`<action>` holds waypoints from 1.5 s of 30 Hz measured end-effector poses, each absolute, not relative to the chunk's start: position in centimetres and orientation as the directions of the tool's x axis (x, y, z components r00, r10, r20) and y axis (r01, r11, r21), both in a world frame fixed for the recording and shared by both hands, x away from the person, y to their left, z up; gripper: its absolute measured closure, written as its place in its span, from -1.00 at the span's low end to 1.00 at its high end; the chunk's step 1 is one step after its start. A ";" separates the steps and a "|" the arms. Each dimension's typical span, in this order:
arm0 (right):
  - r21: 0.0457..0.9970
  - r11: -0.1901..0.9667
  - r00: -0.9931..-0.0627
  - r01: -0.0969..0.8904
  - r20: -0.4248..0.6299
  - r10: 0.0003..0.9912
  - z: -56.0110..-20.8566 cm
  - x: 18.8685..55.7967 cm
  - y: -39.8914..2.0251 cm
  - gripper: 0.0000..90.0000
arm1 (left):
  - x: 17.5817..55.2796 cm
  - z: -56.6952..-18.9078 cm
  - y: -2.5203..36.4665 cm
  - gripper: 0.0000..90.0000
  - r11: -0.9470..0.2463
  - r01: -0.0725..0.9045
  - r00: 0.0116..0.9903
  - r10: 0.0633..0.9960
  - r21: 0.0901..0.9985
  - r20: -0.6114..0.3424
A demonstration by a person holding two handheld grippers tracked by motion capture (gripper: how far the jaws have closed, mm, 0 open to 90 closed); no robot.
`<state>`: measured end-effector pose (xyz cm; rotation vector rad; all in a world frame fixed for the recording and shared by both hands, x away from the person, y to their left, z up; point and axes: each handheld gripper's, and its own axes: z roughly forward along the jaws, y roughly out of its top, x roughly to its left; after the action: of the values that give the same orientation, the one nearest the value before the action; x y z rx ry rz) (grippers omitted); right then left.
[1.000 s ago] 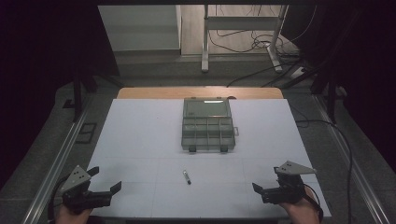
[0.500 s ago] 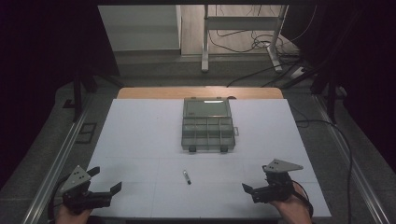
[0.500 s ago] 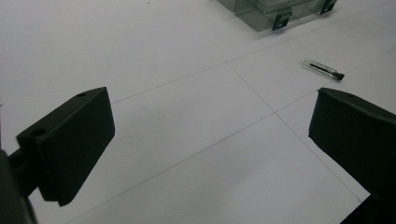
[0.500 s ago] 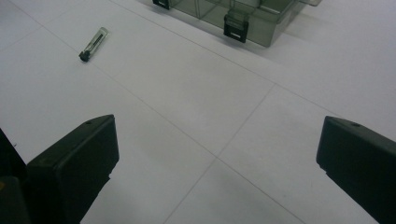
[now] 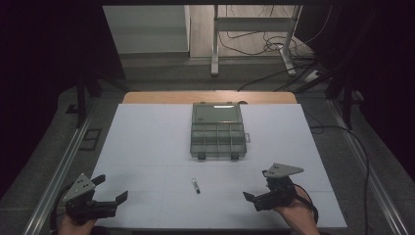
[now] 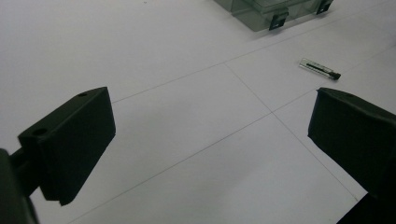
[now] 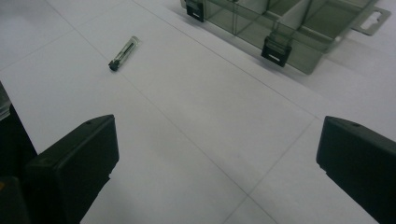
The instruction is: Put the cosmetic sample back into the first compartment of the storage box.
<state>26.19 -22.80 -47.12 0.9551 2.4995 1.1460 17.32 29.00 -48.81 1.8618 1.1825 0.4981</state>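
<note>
Both grippers: you are holding them with jaws spread wide, gripping nothing and touching nothing.
Left gripper [image 5: 111, 195]: you are keeping it low over the near left corner of the white table [image 5: 147, 147], unmoved since a second ago.
Right gripper [image 5: 255, 194]: you are bringing it inward — it is sitting farther left and closer to the small vial [image 5: 196, 185] than a second ago.
Small vial: it is lying flat on the table between your grippers, well apart from both, just in front of the clear compartment box [image 5: 217, 131].
Hands: you are resting both near the table's front edge, jaws pointing inward toward the vial.
</note>
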 end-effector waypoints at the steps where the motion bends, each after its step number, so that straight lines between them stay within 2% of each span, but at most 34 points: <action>1: 0.742 0.483 -0.762 0.465 0.058 0.645 -47.1 26.3 -22.6 -1.00 | 17.3 -48.8 29.0 -0.97 -0.189 0.535 0.473 0.875 0.824 -0.107; 17: 0.737 0.494 -0.796 0.461 0.097 0.597 -47.1 27.6 -20.1 -1.00 | 17.3 -48.8 28.9 -0.97 -0.193 0.531 0.475 0.874 0.825 -0.101; 40: 0.707 0.498 -0.793 0.502 0.148 0.591 -48.0 29.9 -16.9 -1.00 | 17.3 -48.8 28.9 -0.96 -0.201 0.531 0.483 0.870 0.824 -0.099; 45: 0.709 0.512 -0.801 0.485 0.125 0.585 -48.2 30.2 -16.4 -1.00 | 17.3 -48.8 28.8 -0.96 -0.205 0.529 0.484 0.870 0.824 -0.095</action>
<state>30.18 -16.40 -48.20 0.9312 2.6170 1.1634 17.32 28.84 -48.81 1.8753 1.1666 0.5019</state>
